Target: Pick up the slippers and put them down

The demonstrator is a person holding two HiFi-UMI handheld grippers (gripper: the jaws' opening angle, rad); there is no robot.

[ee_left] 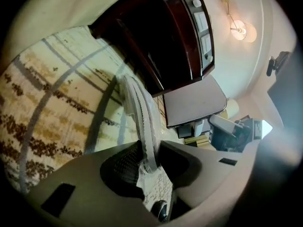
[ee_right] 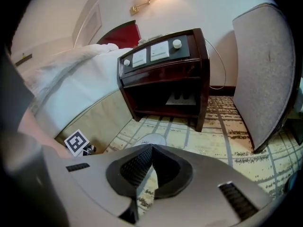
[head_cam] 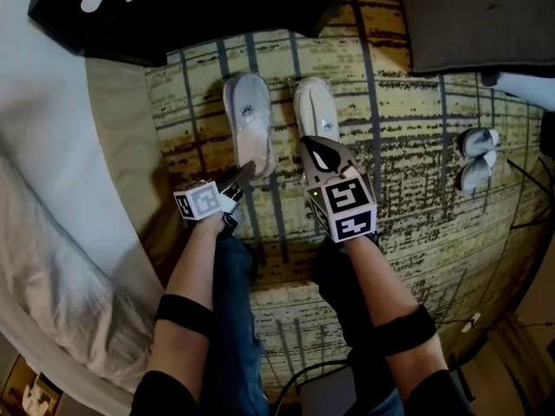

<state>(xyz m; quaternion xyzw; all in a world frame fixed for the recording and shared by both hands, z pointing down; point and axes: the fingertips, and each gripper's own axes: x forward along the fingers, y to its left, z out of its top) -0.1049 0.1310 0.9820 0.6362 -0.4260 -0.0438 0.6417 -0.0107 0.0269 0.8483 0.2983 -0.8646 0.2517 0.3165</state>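
Two white slippers show on the patterned carpet in the head view. My left gripper point(head_cam: 244, 174) is shut on the heel end of the left slipper point(head_cam: 247, 111). In the left gripper view that slipper point(ee_left: 137, 103) runs edge-on out from between the jaws of the left gripper point(ee_left: 147, 157). The right slipper point(head_cam: 314, 107) lies beside it, toe toward the nightstand. My right gripper point(head_cam: 315, 149) hovers over its heel, shut, with nothing seen between the jaws. In the right gripper view a white slipper point(ee_right: 152, 139) peeks out just beyond the closed tips of the right gripper point(ee_right: 151, 151).
A dark wooden nightstand point(head_cam: 217, 7) stands just beyond the slippers' toes. The bed point(head_cam: 52, 189) runs along the left, and a grey upholstered chair point(head_cam: 477, 16) stands at the far right. Another pair of slippers point(head_cam: 477, 156) lies on the carpet at the right.
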